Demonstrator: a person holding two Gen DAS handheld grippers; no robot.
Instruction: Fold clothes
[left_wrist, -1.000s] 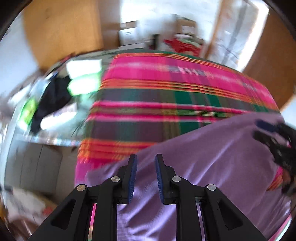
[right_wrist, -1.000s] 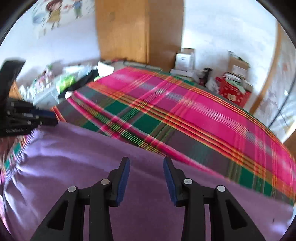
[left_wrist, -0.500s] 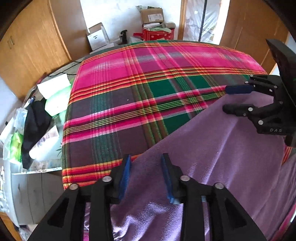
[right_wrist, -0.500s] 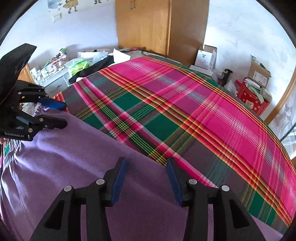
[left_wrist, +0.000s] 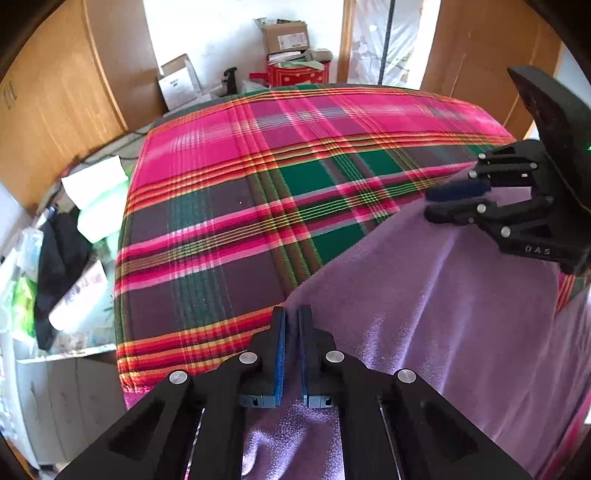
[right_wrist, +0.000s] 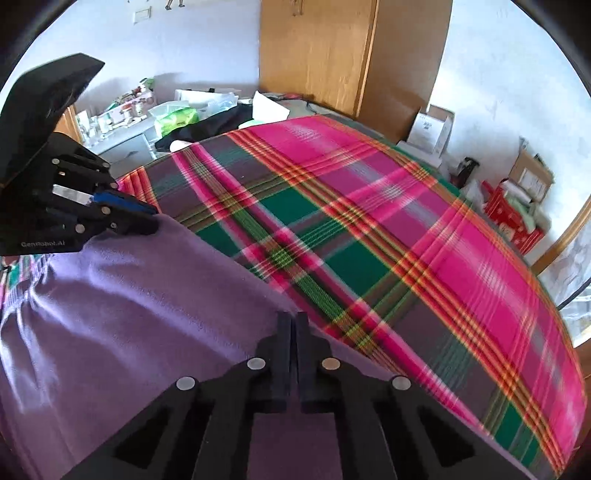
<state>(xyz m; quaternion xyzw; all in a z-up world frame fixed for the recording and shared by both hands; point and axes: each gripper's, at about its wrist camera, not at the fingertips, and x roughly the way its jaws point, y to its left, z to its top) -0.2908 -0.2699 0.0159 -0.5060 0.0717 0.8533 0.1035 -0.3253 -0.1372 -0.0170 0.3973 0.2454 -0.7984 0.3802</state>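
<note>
L gripper (left_wrist: 290, 321): jaws just closed; blue pads pinched on the near-left corner of the purple garment (left_wrist: 443, 302), cloth edge caught betw. them.
R gripper (right_wrist: 292, 326): jaws just closed too; tips together at the garment's far edge, fabric nipped betw. them. Seen from L cam it sits at the garment's far-right corner (left_wrist: 448, 205).
Garment: purple, fleecy, spread flat on the near part of the bed; far edge runs diagonally across the plaid; soft creases fan out from both grip pts.
Bed cover (left_wrist: 258, 192): pink/green/orange plaid blanket, lies under the garment, bare beyond it.
L side, off bed: low white unit w/ clutter – black cloth (left_wrist: 61, 258), green pack, papers.
Far: wooden wardrobe (right_wrist: 325, 55), cardboard boxes (left_wrist: 286, 35), red container (left_wrist: 299, 74) on floor by white wall.
</note>
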